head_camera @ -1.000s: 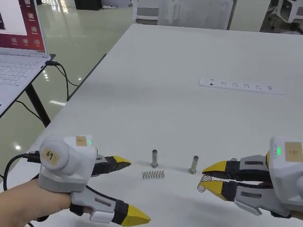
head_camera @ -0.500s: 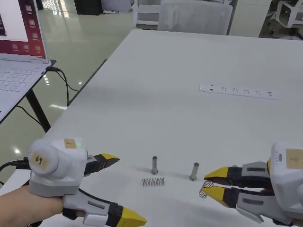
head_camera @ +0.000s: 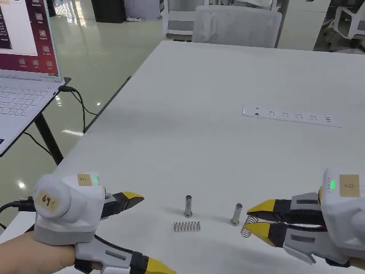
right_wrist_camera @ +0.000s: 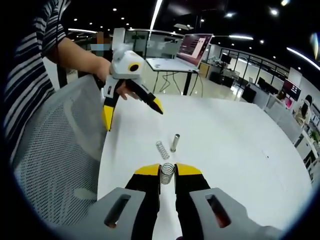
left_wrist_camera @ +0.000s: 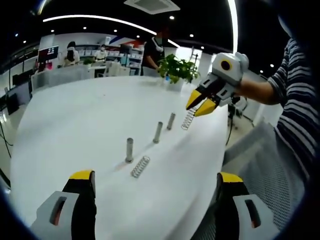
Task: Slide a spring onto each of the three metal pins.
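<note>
Right hand-held gripper (head_camera: 251, 218) is closed down to a narrow gap on a spring (right_wrist_camera: 167, 173), pinched between the yellow tips of its jaws. Just beyond those tips the metal pins (left_wrist_camera: 158, 132) stand upright on the white bench (head_camera: 228, 114). The left gripper view shows three of them in a row, and all three look bare, so by that showing none of the three fittings is done.

The spring hangs beside the pin at the right hand-held gripper's end of the row, apart from it and not yet over its top. Threading this first one appears to be the step in hand. A loose spring (head_camera: 186, 226) lies flat on the bench between the two hand-held grippers. It is just beside the pin (head_camera: 188, 205) farthest from the right hand-held gripper, and looks set for a later turn.

Left hand-held gripper (left_wrist_camera: 156, 177) is spread wide with nothing between its jaws. It touches neither pin nor spring, and its tips point toward the row from the opposite side.

Well beyond both hand-held grippers, a white power strip (head_camera: 292, 116) lies across the bench. A laptop (head_camera: 25, 63) stands open on a separate stand off to the left hand-held gripper's side.
</note>
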Tool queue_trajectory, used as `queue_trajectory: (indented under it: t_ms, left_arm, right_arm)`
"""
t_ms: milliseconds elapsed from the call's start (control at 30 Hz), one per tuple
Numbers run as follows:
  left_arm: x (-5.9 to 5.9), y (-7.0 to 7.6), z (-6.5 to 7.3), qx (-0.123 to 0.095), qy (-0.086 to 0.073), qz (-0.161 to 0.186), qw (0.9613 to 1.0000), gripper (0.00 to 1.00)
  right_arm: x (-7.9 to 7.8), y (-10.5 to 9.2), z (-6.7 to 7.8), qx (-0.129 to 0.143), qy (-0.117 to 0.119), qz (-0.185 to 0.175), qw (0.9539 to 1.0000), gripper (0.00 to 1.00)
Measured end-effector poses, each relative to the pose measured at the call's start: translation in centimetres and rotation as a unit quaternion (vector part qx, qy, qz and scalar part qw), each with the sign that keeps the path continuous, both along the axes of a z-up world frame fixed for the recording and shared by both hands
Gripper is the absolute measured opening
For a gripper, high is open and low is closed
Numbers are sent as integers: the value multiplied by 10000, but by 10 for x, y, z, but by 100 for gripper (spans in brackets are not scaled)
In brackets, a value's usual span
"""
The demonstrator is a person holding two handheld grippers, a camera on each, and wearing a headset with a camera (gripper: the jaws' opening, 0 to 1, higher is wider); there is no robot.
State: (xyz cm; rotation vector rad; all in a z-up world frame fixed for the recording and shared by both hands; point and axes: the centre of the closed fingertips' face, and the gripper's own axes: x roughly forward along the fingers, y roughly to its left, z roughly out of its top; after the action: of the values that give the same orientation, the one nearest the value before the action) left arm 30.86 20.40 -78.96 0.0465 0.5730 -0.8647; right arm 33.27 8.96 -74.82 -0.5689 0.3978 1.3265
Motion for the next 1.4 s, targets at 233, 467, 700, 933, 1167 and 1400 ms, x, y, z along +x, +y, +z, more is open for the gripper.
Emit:
queue_trajectory:
  t_ms: [233,467,700,933,1167,1400]
  left_arm:
    - [0,1,2,-21,-27,33,10000,98]
    - [-1,0,5,-186,5,136,9997,98]
    - [-2,3,3,-145,1,150,9998,98]
    - [-2,7,1,-116,24,196,9997,98]
    - [-2,9,1,-113,18,220,9997,98]
    - [-1,11,4,-118,-5,257,9996,98]
  right_arm:
    - [17,2,7,9,-83,-69,9999,7]
    - [37,6,8,91,-110,-318,9994,7]
    - [54,8,1,91,-5,-569,9983,7]
    - [56,10,-8,28,128,-614,9980,7]
    - [56,13,-15,-5,170,-598,9981,7]
    - [55,14,-24,-161,211,-585,9979,7]
